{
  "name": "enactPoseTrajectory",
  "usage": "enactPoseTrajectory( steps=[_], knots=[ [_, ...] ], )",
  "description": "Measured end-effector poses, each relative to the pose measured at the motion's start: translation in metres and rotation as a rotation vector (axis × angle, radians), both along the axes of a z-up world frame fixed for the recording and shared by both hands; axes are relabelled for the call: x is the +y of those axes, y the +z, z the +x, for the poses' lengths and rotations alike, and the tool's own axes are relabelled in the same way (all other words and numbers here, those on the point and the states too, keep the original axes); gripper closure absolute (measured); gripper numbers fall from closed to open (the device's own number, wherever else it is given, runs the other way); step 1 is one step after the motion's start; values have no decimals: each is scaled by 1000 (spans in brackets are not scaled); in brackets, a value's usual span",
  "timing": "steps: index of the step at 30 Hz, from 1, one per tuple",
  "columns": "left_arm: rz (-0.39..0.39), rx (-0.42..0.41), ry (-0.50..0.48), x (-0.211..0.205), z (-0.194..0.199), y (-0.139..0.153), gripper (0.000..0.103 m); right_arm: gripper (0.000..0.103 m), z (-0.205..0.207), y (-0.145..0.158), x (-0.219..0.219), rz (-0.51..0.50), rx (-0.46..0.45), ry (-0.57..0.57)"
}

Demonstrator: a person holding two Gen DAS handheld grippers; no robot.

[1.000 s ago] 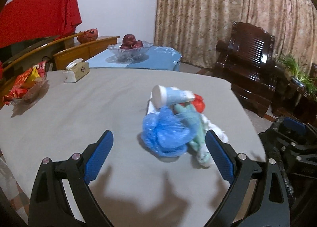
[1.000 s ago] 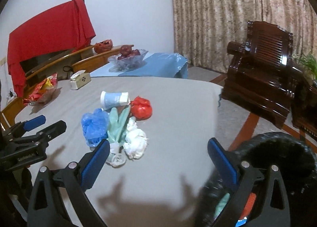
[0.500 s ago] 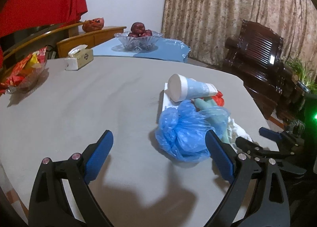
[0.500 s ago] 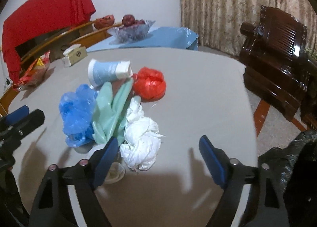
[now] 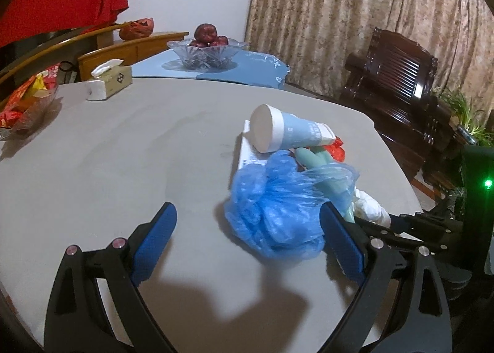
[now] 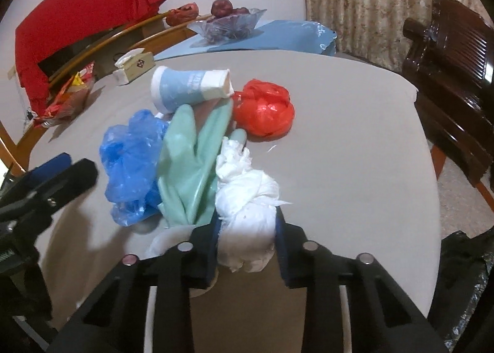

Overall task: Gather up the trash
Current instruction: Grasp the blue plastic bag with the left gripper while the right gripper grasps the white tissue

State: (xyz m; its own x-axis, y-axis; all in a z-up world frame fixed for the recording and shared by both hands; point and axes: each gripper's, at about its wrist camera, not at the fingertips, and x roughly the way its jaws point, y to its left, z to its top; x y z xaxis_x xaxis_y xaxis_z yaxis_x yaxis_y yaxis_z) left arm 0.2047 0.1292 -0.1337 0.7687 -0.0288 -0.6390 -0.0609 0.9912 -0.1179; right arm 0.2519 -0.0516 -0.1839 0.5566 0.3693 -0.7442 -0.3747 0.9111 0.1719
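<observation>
Since the earlier frames, the right gripper (image 6: 247,229) has been brought down onto the trash pile and its jaws have been drawn in from a wide spread to a narrow grip around the white wad (image 6: 247,208). The wad is clamped between the two blue pads at the near edge of the pile. The left gripper (image 5: 247,229) has been carried closer to the pile, with its jaws held wide; the blue bag (image 5: 278,208) is seen lying between its pads, just beside the right-hand pad, and whether they touch cannot be told.

All trash is gathered in one heap on the grey table (image 6: 355,137). The green glove (image 6: 191,161) is laid between the blue bag (image 6: 132,161) and the white wad, touching both. The paper cup (image 6: 188,87) is lying on its side at the far end of the heap, resting on the glove fingers. The red bag (image 6: 265,112) is set just beside the cup's open end. A tissue box (image 5: 108,81) and a glass fruit bowl (image 5: 207,53) are placed well apart from the heap, towards the far side.
</observation>
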Motion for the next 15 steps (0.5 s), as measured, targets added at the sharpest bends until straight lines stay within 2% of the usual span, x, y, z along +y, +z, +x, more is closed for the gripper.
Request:
enactPoseTrajectory(
  steps=[2,8,12,15],
  knots=[
    [-5,14,-14,-3,4,-3,22,74,-1,2,-4,-5,-7,-19],
    [-8,60,-34,-12,20,-15,24,74,-6,13,-20,-23,-50,-68],
    [-28,103,-50,-14,28,-25,42,74,-7,20,-28,-17,-65,-77],
    [-41,103,-61,-17,29,-25,54,74,-9,22,-31,-17,-71,-82]
  ],
)
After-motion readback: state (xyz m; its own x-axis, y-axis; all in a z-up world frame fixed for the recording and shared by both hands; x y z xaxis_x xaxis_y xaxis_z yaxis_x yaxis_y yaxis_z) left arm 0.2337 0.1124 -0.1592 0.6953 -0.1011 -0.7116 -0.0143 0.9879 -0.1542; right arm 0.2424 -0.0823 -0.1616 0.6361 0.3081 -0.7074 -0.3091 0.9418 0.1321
